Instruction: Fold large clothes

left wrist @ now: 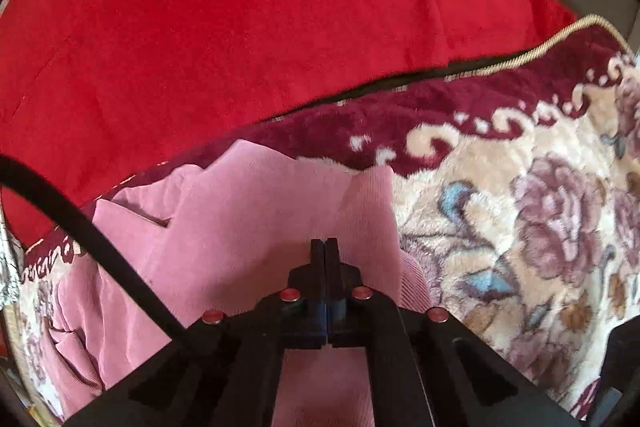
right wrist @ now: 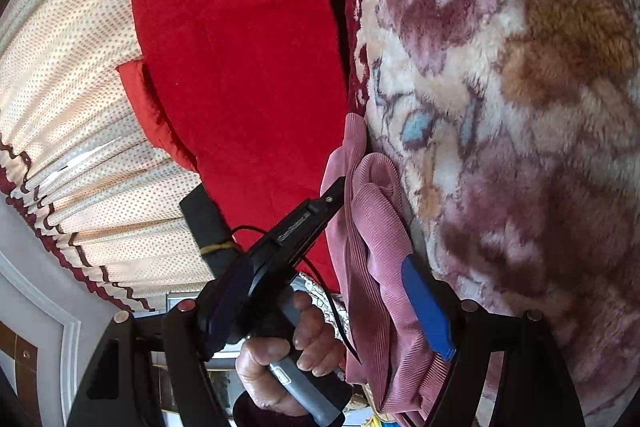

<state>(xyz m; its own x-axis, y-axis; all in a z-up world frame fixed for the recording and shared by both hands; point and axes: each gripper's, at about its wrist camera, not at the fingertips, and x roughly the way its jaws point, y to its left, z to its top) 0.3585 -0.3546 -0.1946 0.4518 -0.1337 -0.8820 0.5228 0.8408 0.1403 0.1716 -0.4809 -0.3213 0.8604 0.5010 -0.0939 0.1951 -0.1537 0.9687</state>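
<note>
Lying bunched near the patterned border edge of the floral blanket point(left wrist: 500, 195), the pink ribbed garment point(left wrist: 248, 211) has the left gripper point(left wrist: 325, 247) over it with jaws pressed fully together, though whether any cloth is pinched I cannot tell. The right gripper point(right wrist: 384, 291) stands wide, its blue pad against the folds without clamping them. A pinch catching one thin layer could slip on lifting and leave the fold crooked.

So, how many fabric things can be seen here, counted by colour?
Pink: 1, the pink ribbed garment
Red: 1, the red cushion
Floral cream and maroon: 1, the plush floral blanket
Cream dotted: 1, the dotted curtain
Total: 4
</note>
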